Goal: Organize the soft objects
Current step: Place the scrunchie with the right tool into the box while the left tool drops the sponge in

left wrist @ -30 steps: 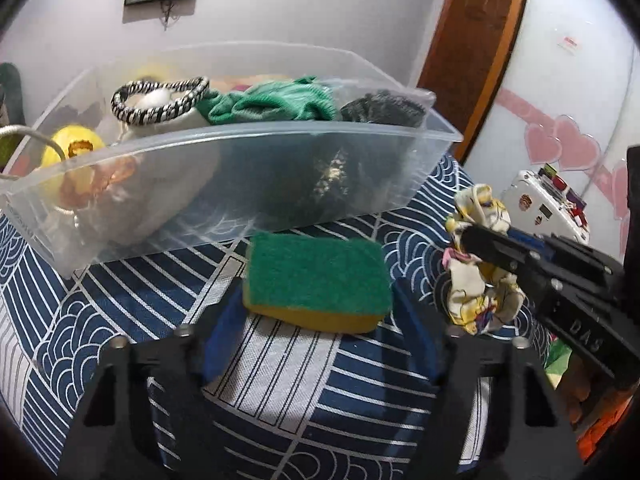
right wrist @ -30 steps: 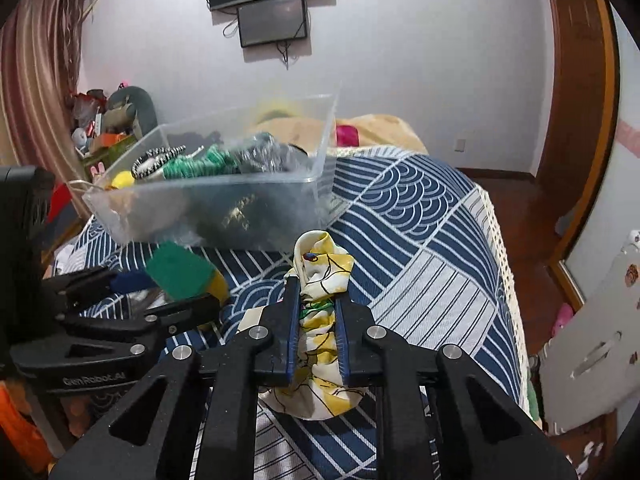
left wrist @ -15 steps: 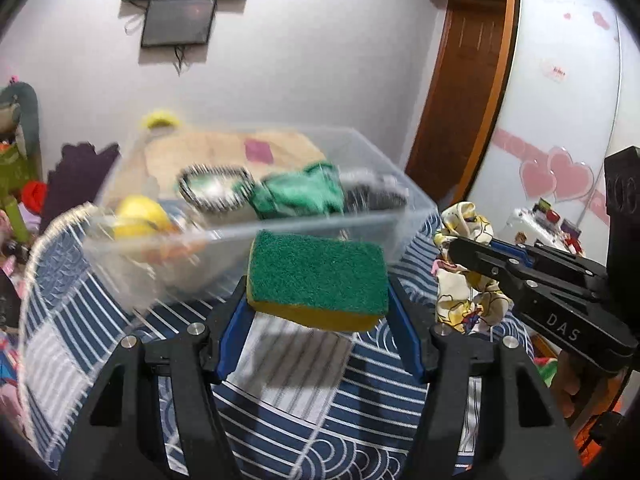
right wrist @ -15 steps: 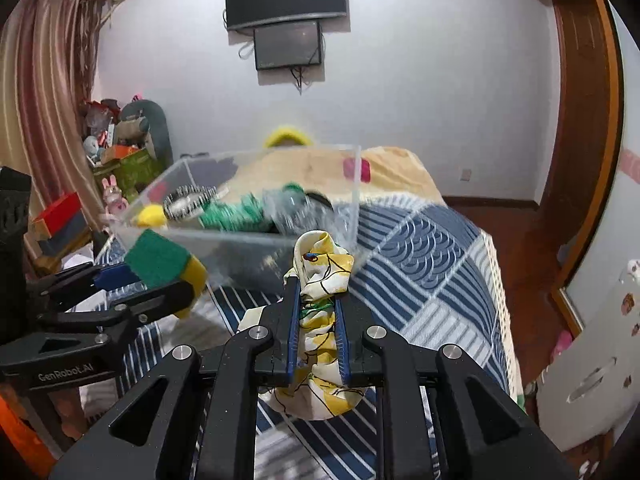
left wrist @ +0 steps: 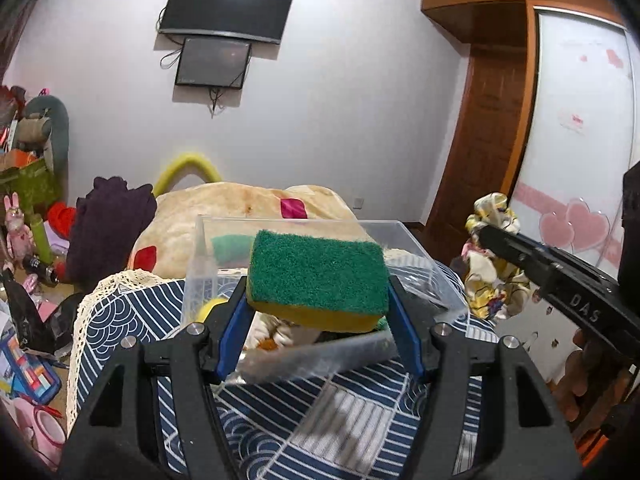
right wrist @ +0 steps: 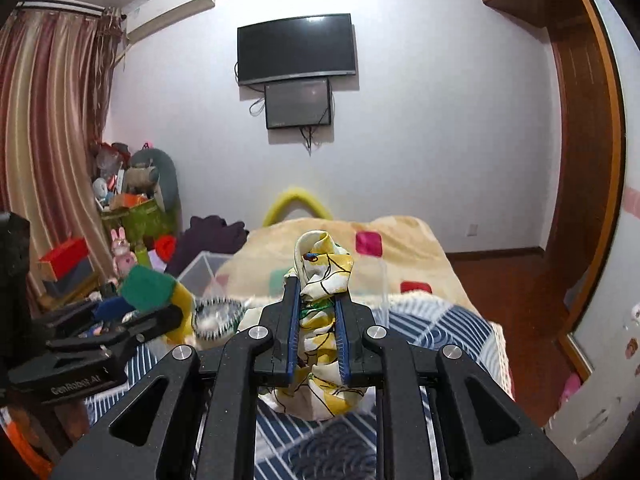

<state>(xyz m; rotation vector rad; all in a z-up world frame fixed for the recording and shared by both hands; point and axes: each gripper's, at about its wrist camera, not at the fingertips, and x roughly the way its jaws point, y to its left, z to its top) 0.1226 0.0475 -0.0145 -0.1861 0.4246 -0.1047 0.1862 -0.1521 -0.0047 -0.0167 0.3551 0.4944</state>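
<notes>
Green-topped sponge (left wrist: pixel 318 276) clamped in our left gripper (left wrist: pixel 318 320) hides most of the clear bin (left wrist: pixel 404 236); right gripper (right wrist: pixel 316 332) pinches the scrunchie (right wrist: pixel 322 264).

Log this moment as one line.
left gripper: shut on sponge | right gripper: shut on scrunchie | both raised near clear bin

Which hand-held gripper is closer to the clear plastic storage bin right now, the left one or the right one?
Left. The left hand-held gripper, clamping the green and yellow sponge, overlaps the clear plastic storage bin. The right hand-held gripper, clamping the yellow floral scrunchie, hangs beside the bin.
</notes>
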